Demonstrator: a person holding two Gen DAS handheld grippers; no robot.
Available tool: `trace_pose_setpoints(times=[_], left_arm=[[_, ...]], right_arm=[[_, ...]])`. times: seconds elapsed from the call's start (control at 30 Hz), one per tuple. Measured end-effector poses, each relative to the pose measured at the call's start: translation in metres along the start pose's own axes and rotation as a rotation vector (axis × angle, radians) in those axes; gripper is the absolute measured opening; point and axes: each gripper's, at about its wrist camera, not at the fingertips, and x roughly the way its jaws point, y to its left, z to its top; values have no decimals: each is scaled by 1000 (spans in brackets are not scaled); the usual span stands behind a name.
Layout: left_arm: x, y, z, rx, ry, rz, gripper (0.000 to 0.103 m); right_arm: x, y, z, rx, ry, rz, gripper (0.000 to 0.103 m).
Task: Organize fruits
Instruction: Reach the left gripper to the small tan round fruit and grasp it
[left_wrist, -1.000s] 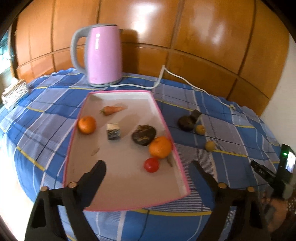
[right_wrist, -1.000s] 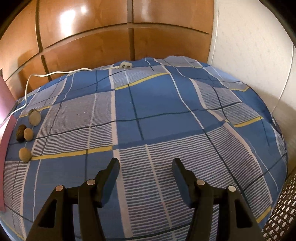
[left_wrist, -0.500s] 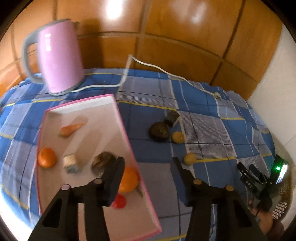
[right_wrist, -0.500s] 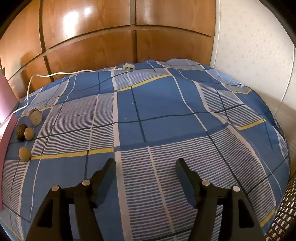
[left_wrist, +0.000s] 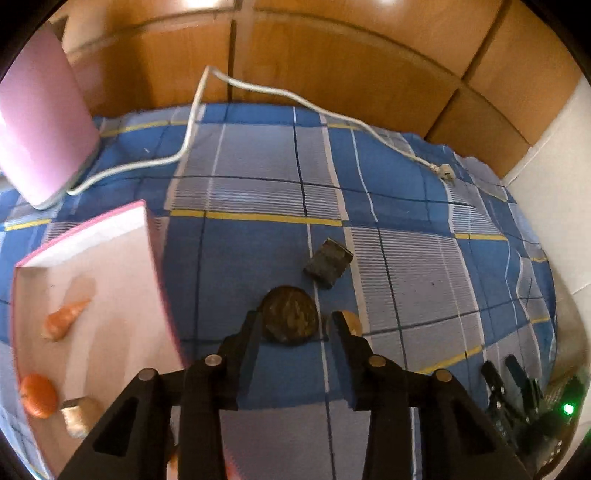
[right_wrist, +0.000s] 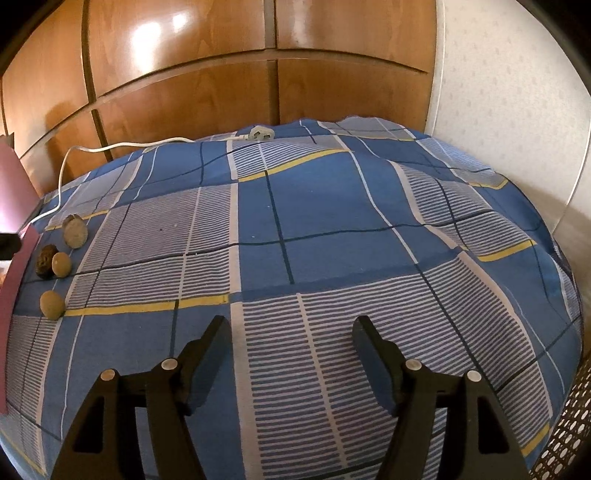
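My left gripper (left_wrist: 295, 323) is open, its fingertips on either side of a dark round fruit (left_wrist: 289, 315) that lies on the blue checked cloth. A small yellow fruit (left_wrist: 351, 322) sits just behind the right fingertip, and a dark cut piece (left_wrist: 328, 263) lies farther back. The pink-rimmed tray (left_wrist: 110, 295) at the left holds a carrot (left_wrist: 64, 319), an orange (left_wrist: 38, 395) and a pale cut piece (left_wrist: 75, 419). My right gripper (right_wrist: 291, 332) is open and empty over the cloth. In its view the dark fruit (right_wrist: 45, 260), two small yellow fruits (right_wrist: 61, 264) (right_wrist: 52, 304) and the cut piece (right_wrist: 74, 232) lie at the far left.
A pink kettle (left_wrist: 40, 129) stands at the back left with its white cord (left_wrist: 295, 99) running across the cloth to a plug (left_wrist: 445, 171). Wooden panels (right_wrist: 258, 74) rise behind the table. The other hand-held gripper (left_wrist: 517, 398) shows at the lower right. A perforated basket (right_wrist: 569, 435) is at the right edge.
My left gripper has swung right from over the tray and moved down to the dark round fruit, narrowing its opening. My right gripper has barely moved.
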Motion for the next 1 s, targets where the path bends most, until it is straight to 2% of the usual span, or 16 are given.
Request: trace_pose_setpoints(times=[0.1,0.17,0.27,0.43,0.57,0.67,0.7,0.77,0.8,1.0], left_arm=[[10,6,6,-52,11,-9,46],[8,8,7,-89,5,13,45],[-5,-5,0,-32,-34,-43,46],[-3,-33,-27,40,31,-124,43],[1,-48,-55,68,35,-129,43],[11,-56,-64,90,32,-86,43],[15,-58,-66,95,35,-74,41],[23,-62,-70,106,33,-63,29],[22,-62,-72,115,20,-55,27],[9,-54,-90,79,-34,-67,26]], right_arm=[[0,0,0,-3,1,2,71],[1,0,1,-7,3,2,71],[1,-1,2,-8,7,8,71],[2,1,2,-7,5,4,73],[2,0,1,-5,2,5,73],[2,0,1,-5,2,4,73],[2,0,1,-4,2,5,73],[2,0,1,-4,3,5,73],[2,0,2,-4,4,5,73],[2,0,1,-7,2,6,73]])
